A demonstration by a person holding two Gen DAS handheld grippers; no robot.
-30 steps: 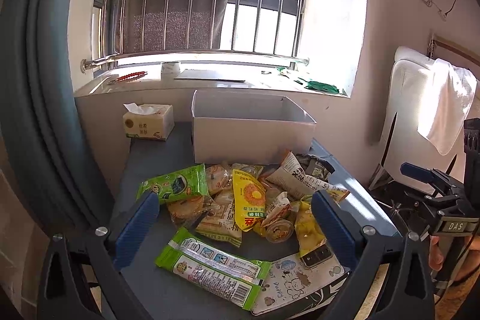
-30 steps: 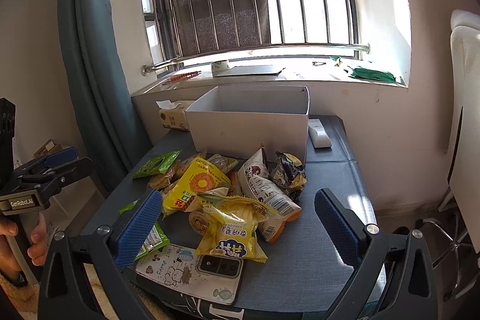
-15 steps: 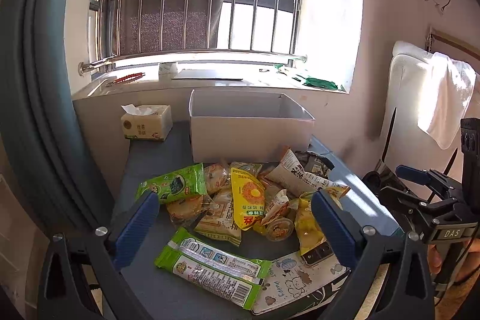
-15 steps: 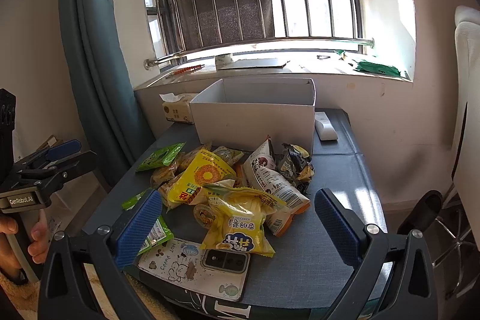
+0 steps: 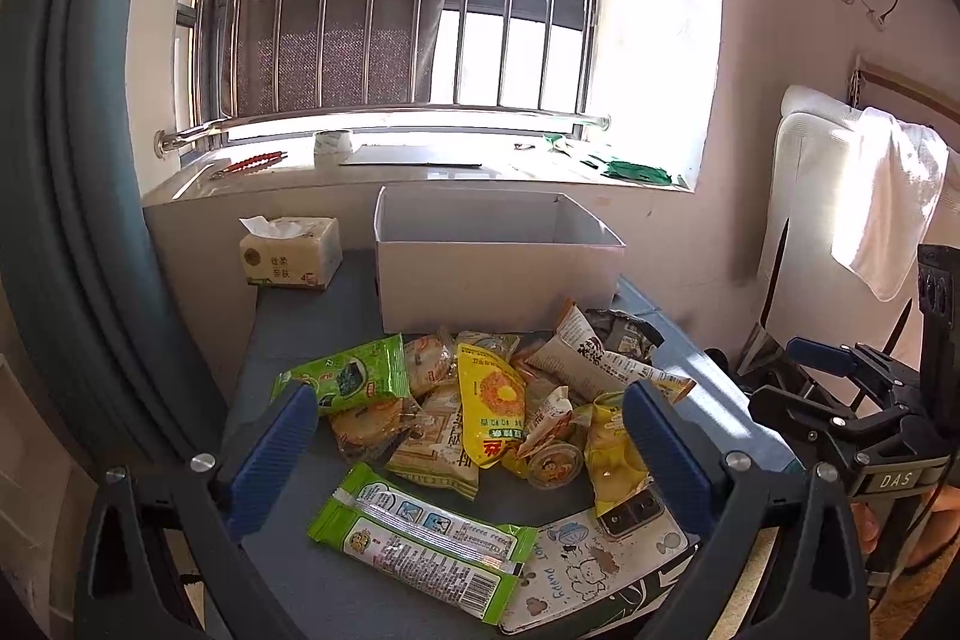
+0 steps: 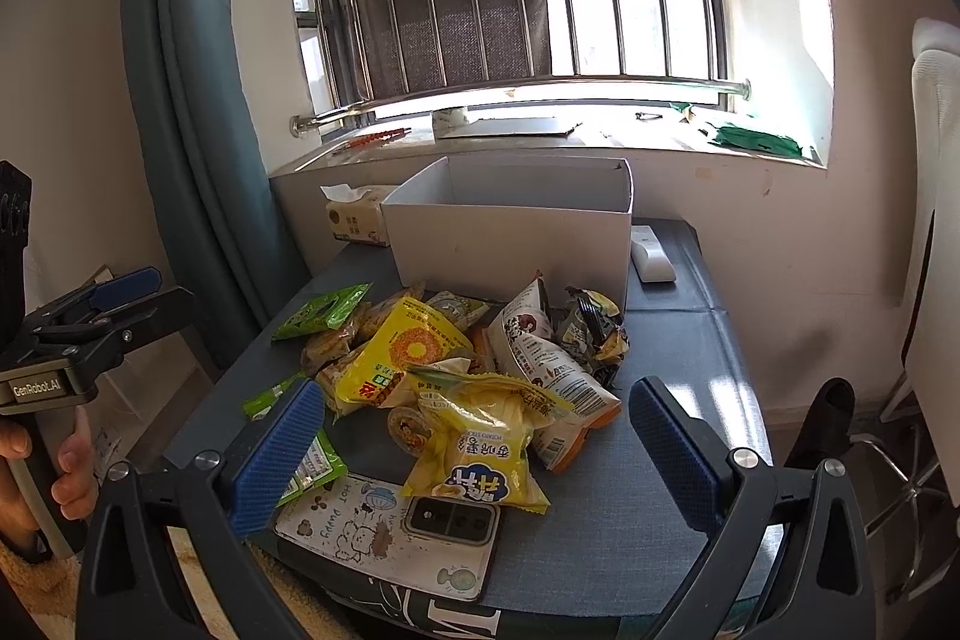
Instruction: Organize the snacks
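Note:
A pile of snack packets lies on the blue-grey table, in front of an open grey box. A long green packet lies nearest in the left wrist view. A yellow chip bag lies nearest in the right wrist view, with the pile and the box behind it. My left gripper is open and empty, held back from the pile. My right gripper is open and empty too. Each gripper shows in the other's view, the right and the left.
A phone in a cartoon case lies at the table's near edge. A tissue pack stands left of the box. A white remote lies right of the box. A curtain hangs at left, a white chair stands at right.
Both grippers have shifted slightly, the right one a little nearer the table. Both stay open. The snacks have not moved.

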